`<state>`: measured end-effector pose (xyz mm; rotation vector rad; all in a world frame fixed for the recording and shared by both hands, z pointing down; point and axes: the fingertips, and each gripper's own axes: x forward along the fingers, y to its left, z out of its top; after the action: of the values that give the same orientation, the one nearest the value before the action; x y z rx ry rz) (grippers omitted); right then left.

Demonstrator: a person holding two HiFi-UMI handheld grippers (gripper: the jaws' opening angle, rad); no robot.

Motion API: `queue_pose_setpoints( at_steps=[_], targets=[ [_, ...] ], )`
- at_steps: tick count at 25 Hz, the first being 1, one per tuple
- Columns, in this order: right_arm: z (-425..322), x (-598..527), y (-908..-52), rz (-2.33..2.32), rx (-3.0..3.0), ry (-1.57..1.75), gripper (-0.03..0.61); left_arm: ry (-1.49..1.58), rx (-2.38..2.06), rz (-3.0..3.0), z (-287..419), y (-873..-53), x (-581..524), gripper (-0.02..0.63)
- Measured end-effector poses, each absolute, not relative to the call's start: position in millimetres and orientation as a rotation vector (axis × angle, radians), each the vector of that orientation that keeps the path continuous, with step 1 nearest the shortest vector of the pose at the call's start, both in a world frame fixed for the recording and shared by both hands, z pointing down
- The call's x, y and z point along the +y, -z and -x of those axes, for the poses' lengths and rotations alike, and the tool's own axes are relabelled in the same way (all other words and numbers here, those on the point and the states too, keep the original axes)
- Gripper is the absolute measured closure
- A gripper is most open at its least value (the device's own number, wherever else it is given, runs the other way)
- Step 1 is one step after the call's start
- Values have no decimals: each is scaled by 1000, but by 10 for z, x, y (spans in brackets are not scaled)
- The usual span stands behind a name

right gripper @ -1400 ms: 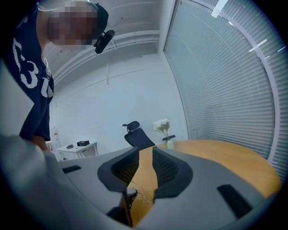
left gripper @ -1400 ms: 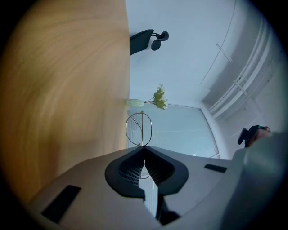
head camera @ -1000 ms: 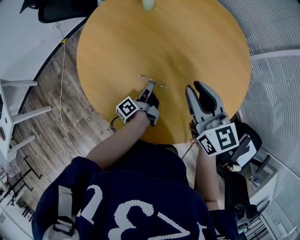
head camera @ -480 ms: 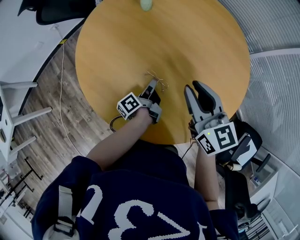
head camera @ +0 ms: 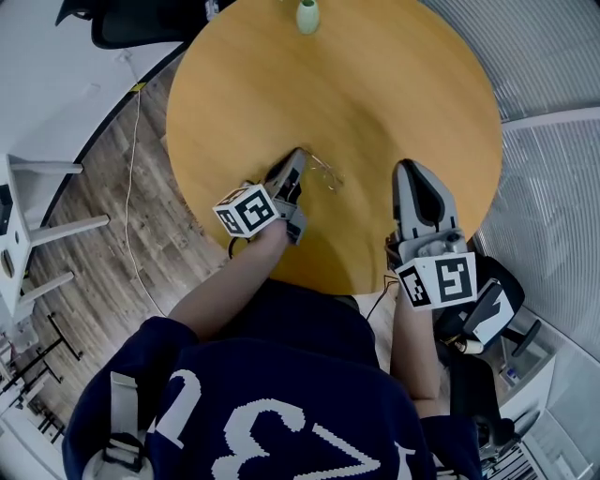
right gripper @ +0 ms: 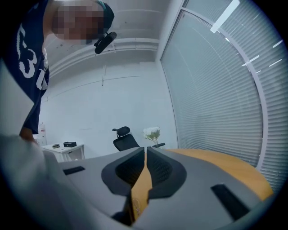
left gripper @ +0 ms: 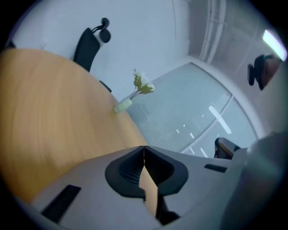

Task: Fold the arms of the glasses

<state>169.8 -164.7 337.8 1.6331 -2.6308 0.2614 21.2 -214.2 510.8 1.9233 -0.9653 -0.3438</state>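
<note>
The glasses (head camera: 325, 172), a thin wire pair, are over the near middle of the round wooden table (head camera: 375, 94), right at the tip of the left gripper (head camera: 298, 157). Seen from above, they are so fine that I cannot say whether they hang from that tip or lie on the wood just beside it. That gripper's jaws are pressed together with the tips meeting. Its own view shows nothing between them but a wedge of tabletop.

The right gripper (head camera: 410, 171) is well apart from the glasses, over the table's near right edge. Its jaws are drawn in to a bare slit and hold nothing. Each gripper carries one marker cube, two in all: the left cube (head camera: 246, 210) and the right cube (head camera: 439, 281).

There is one table, of plain orange-brown wood. At its far edge stands one small pale vase (head camera: 307, 15) with white flowers in it. Past that edge is one black office chair (head camera: 122, 23) near a white wall. A second dark chair (head camera: 487, 295) sits close behind the right gripper.

A white desk (head camera: 37, 66) runs along the left. The floor (head camera: 103, 216) there is wood planks, with one thin cable (head camera: 125, 169) trailing over it. The right side of the room is a curved wall of slatted blinds (head camera: 553, 187). The person (head camera: 262, 403) wears a dark blue top with white numerals.
</note>
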Motion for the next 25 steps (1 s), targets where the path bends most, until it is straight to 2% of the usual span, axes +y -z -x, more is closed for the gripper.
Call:
queue_pose_setpoints(
  at_steps=[4,13,25],
  targets=[
    [-1682,-1644,-3217,-1686,-2625,-181,548,158,-1050,-2171,-105,-4726,-2198,598],
    [-1672,-1661,-2865,-1783,-2627,-54,551,-10,-1169,-2682,8,-3587,-2062,598],
    [-1719,-1611,-2500,-1848,-2642,69,551,61,-1307,-2798,134,-2991,-1976,598]
  ],
)
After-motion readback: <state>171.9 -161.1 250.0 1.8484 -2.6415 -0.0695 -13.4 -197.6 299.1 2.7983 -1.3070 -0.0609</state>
